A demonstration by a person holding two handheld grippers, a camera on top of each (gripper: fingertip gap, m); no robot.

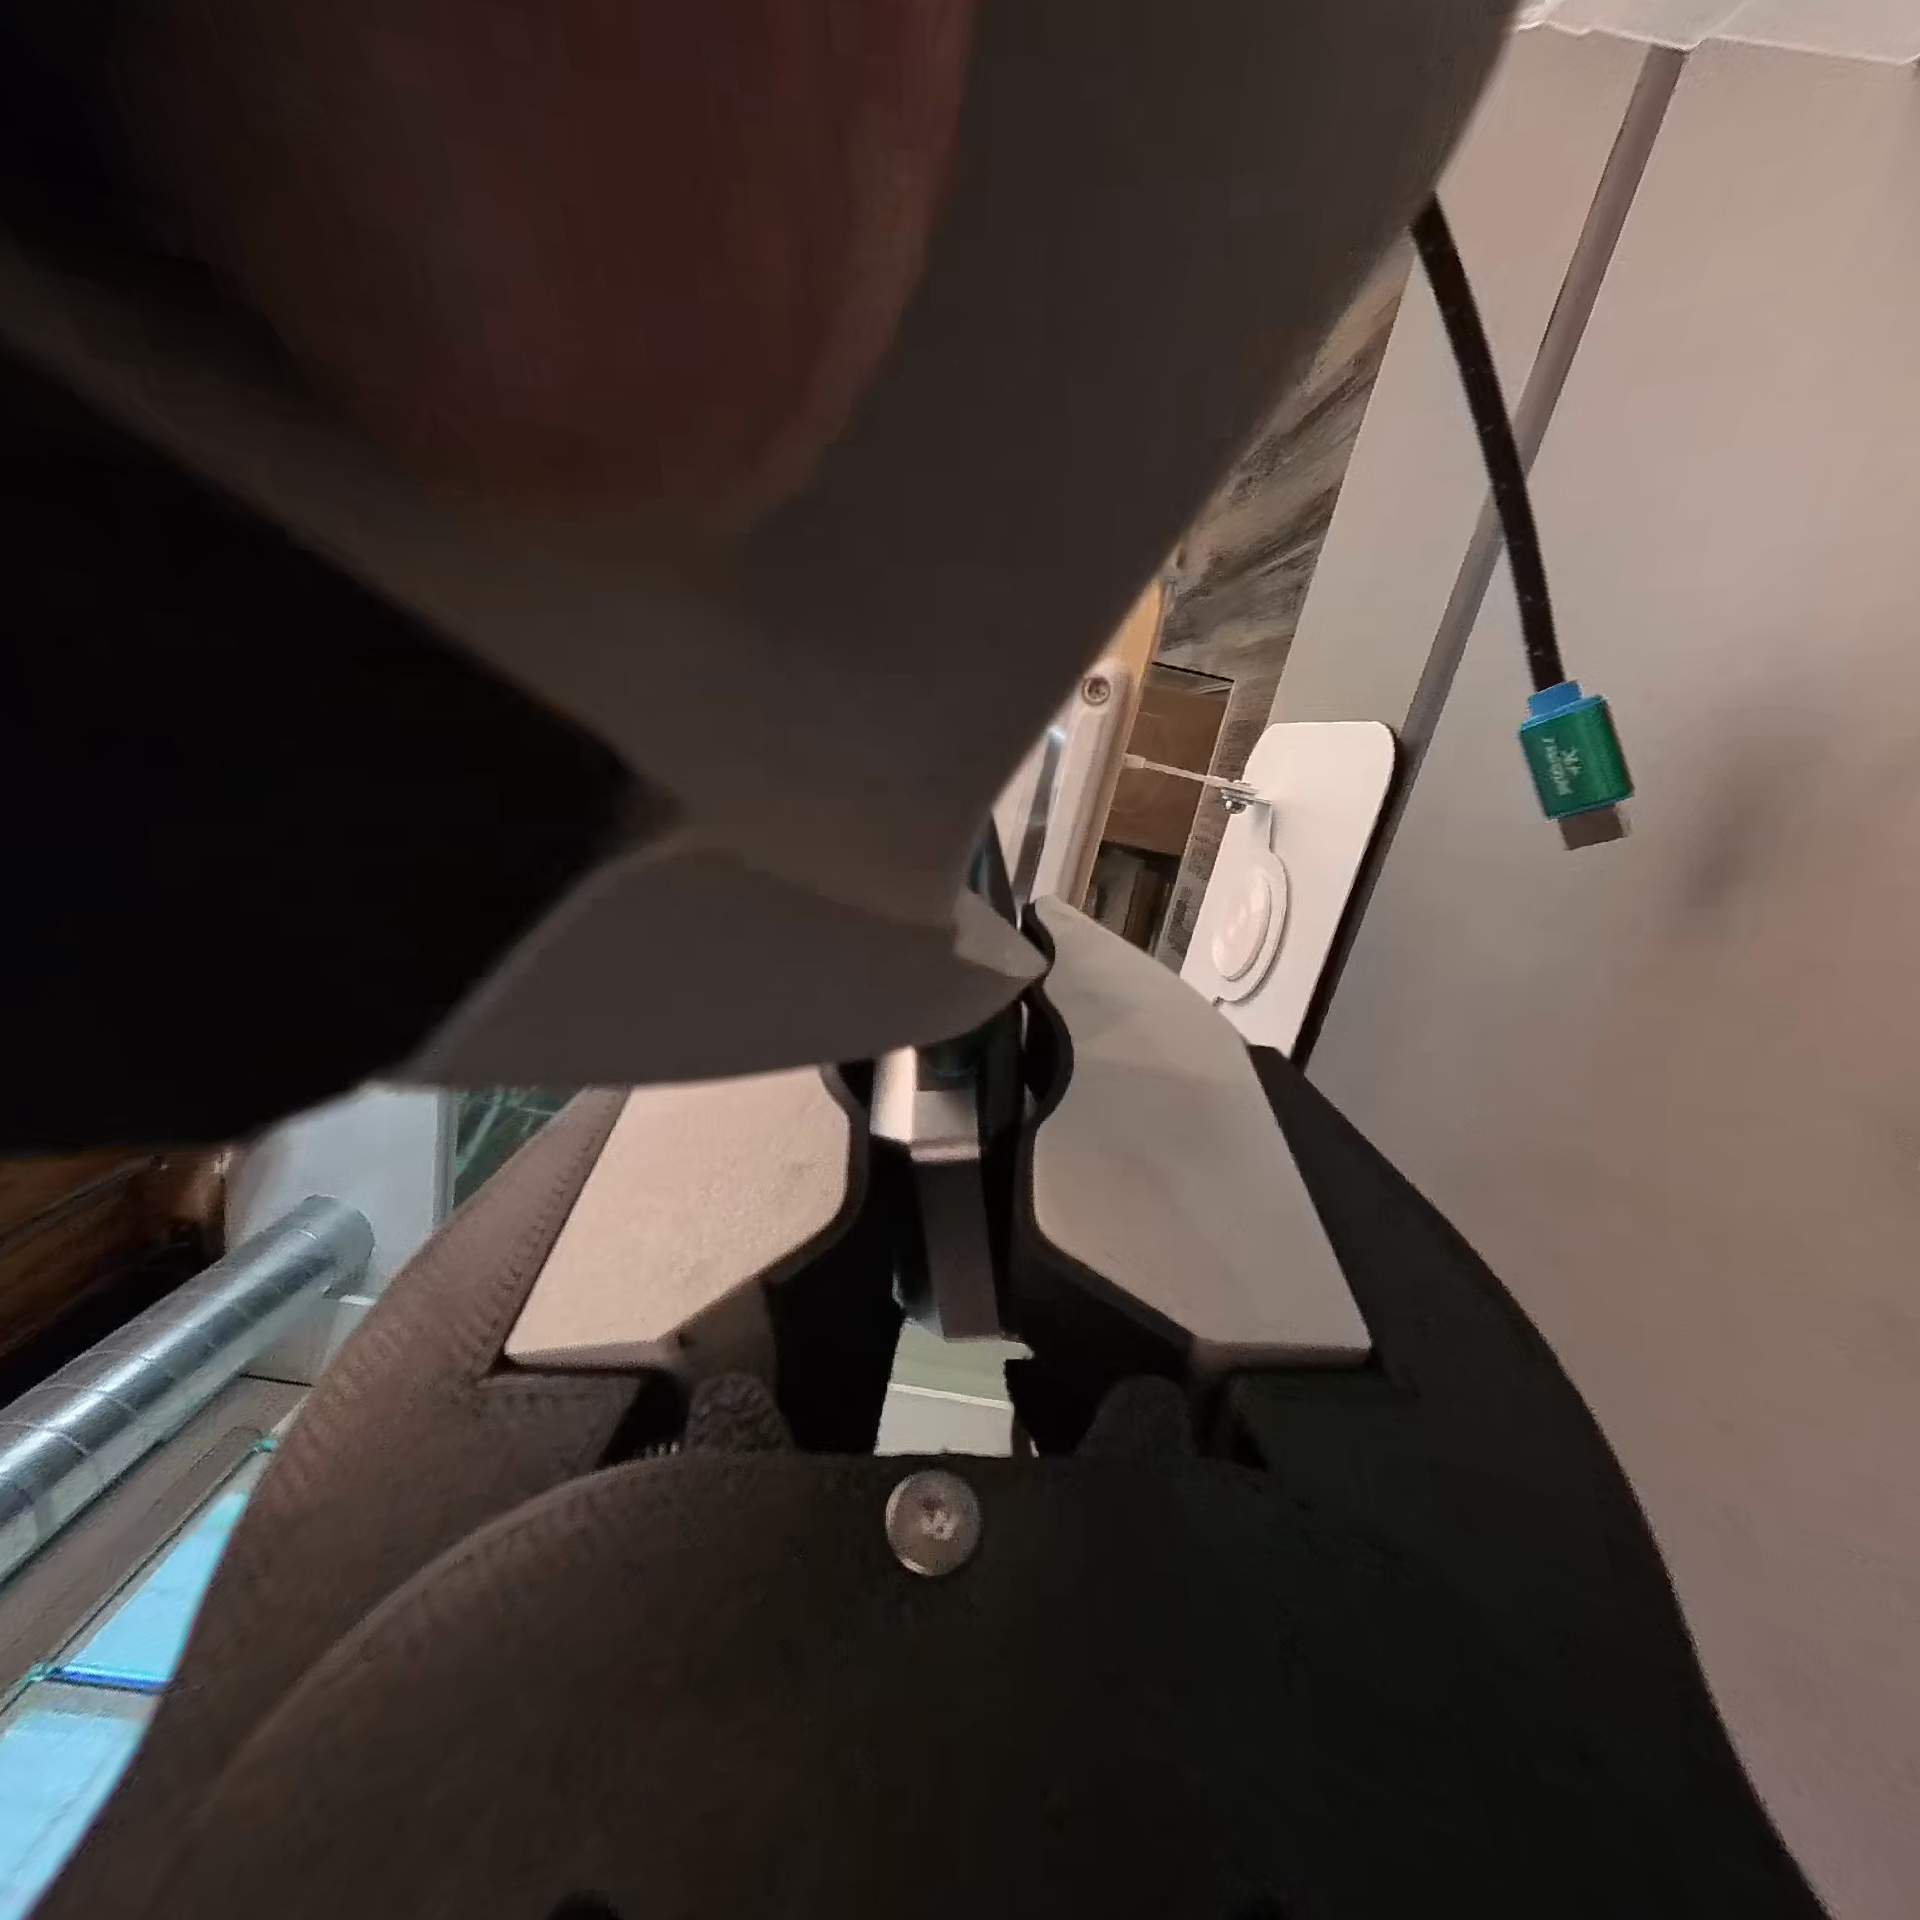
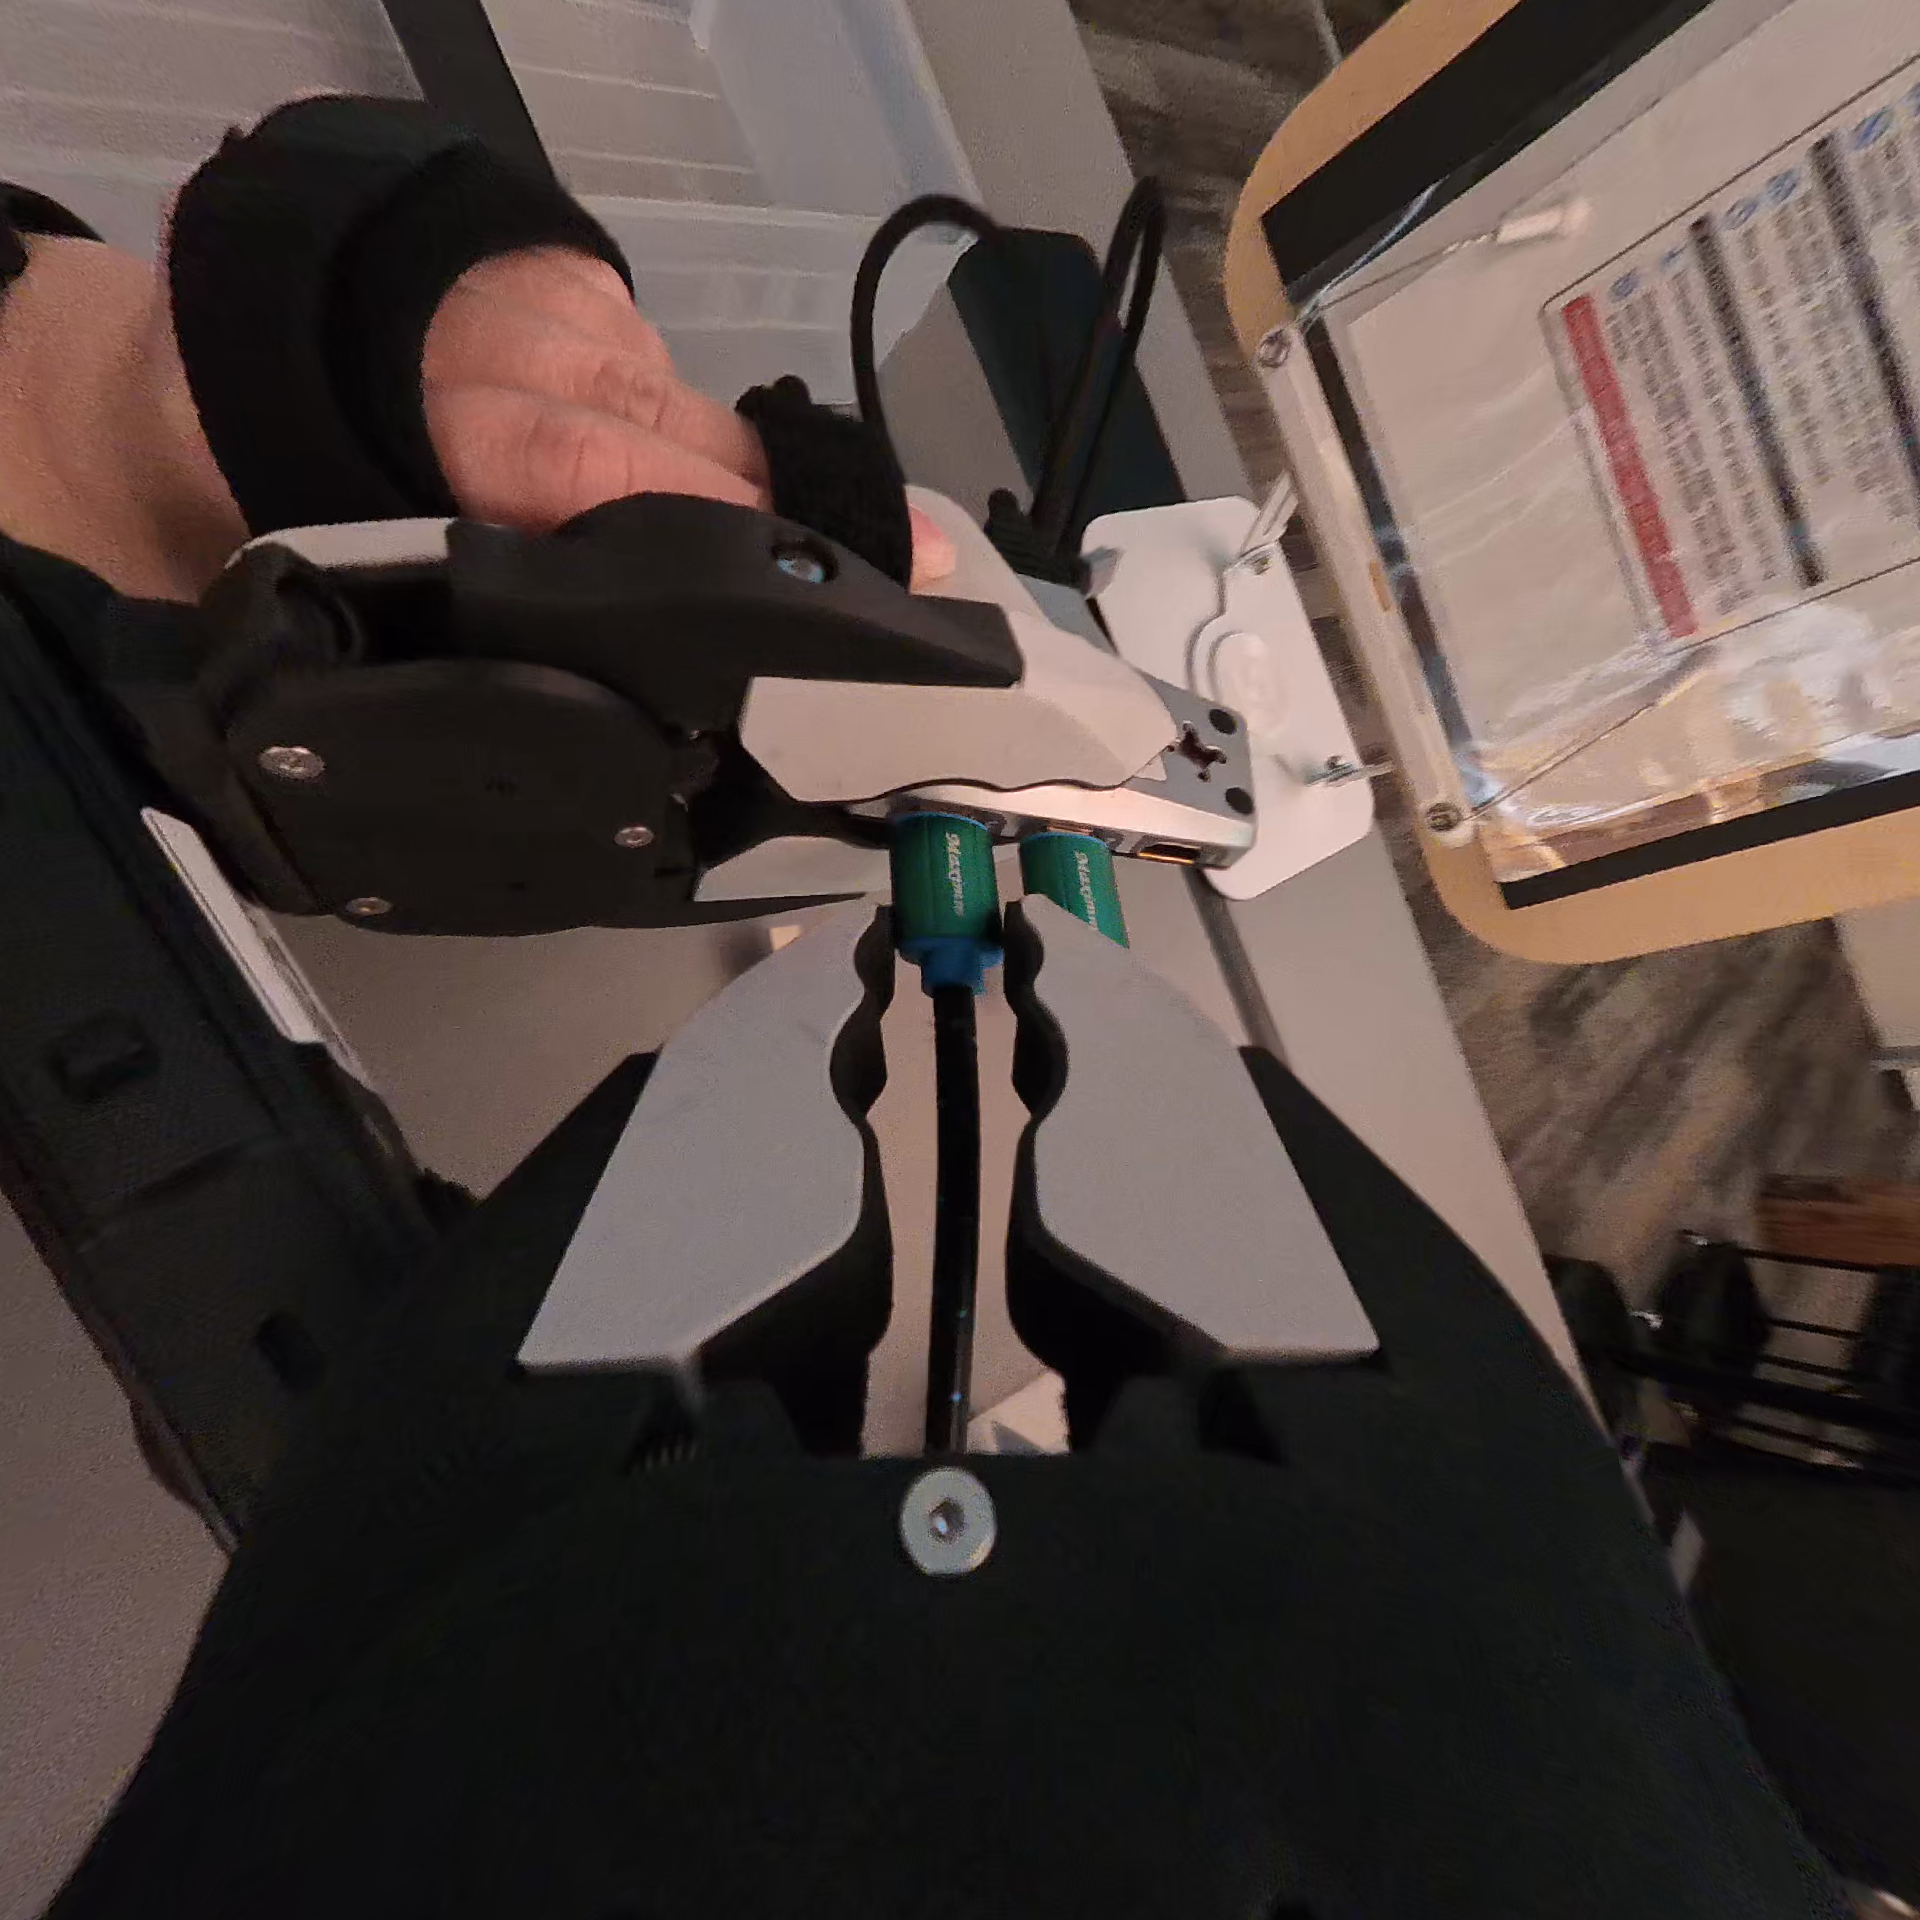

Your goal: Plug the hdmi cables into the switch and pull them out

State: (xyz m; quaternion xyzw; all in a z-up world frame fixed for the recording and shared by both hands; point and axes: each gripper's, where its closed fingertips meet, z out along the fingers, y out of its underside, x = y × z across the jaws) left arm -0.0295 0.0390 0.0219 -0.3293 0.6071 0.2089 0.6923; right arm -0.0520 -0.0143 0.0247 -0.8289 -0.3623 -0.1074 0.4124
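In the right wrist view a gloved hand holds my left gripper point(image 2: 1153, 769), shut flat on the silver switch point(image 2: 1210, 748). Two green HDMI plugs sit in the switch's near edge. My right gripper point(image 2: 951, 930) is shut on the left plug point(image 2: 940, 873) at its blue collar, and its black cable point(image 2: 956, 1195) runs back between the fingers. The second plug point(image 2: 1075, 883) sits just to the right. In the left wrist view my left gripper point(image 1: 1023, 945) pinches a thin flat body point(image 1: 951, 1236). A blurred grey and dark shape hides the upper left.
A loose black cable with a green plug point(image 1: 1574, 774) hangs free at the right. A white mounting plate point(image 2: 1299, 821) sits behind the switch. A clear sign holder point(image 2: 1662, 520) on a wood-rimmed board stands right. Black cables point(image 2: 883, 291) loop behind. A metal pole point(image 1: 177, 1330) lies lower left.
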